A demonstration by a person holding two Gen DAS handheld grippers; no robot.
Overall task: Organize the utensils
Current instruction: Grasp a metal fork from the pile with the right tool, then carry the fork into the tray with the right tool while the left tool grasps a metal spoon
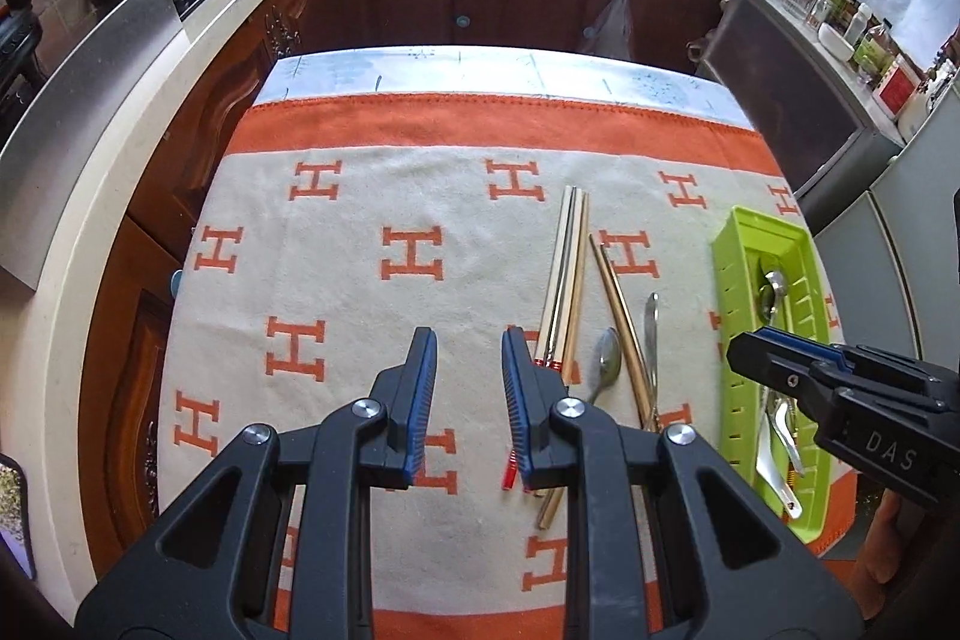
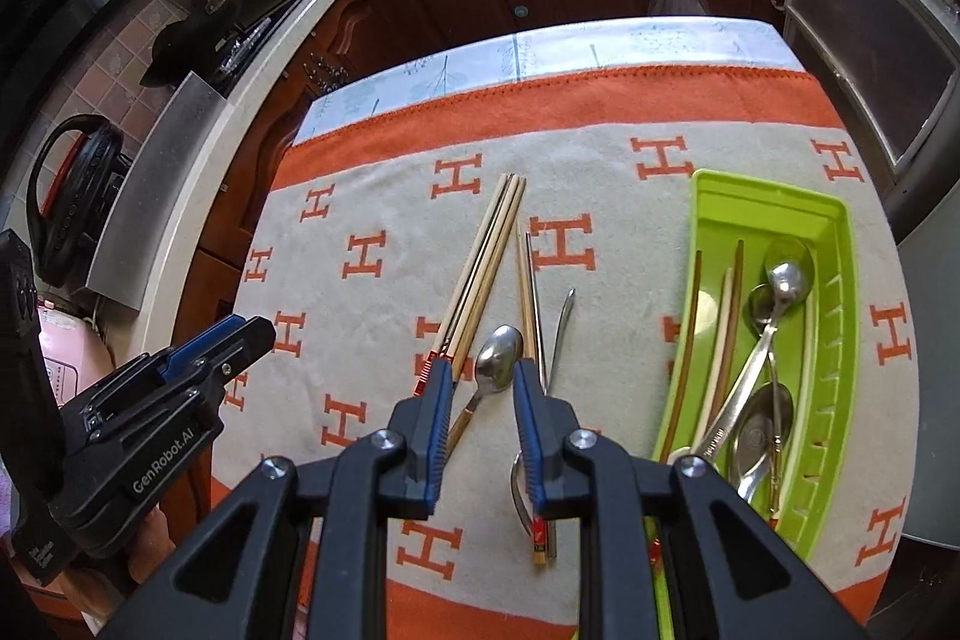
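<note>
The worktop [image 2: 384, 196], draped in a cream cloth with orange H marks and an orange border, fills the middle of both views and serves as the sorting surface. At 3 o'clock on it lies the green tray [image 2: 837, 316], long axis running from 6 to 12 o'clock, the probable destination for the utensils; it already holds several spoons [image 2: 786, 277] and, along its left side, a few chopsticks [image 2: 729, 334], so the sorting is judged partly complete. Near the centre of the cloth, well apart from the tray, the unsorted items remain: a bundle of pale chopsticks [image 2: 480, 268] pointing toward 12 o'clock, a darker pair [image 2: 528, 292] just beside it at 3 o'clock, a loose spoon [image 2: 498, 358] and a thin metal handle [image 2: 561, 334]. The right tongs [image 2: 480, 424] are released, jaws apart and empty, poised above the loose spoon, a position that suits picking it up next. The left tongs [image 1: 465, 400] are likewise released and empty, held at 9 o'clock of the bundle, probably clear of the working side. Each tool's body covers the near ends of the chopsticks and the spoon handles. The exact count of utensils in the tray cannot be made out, as they overlap, and the tray's near end is cut off behind the right tool.
</note>
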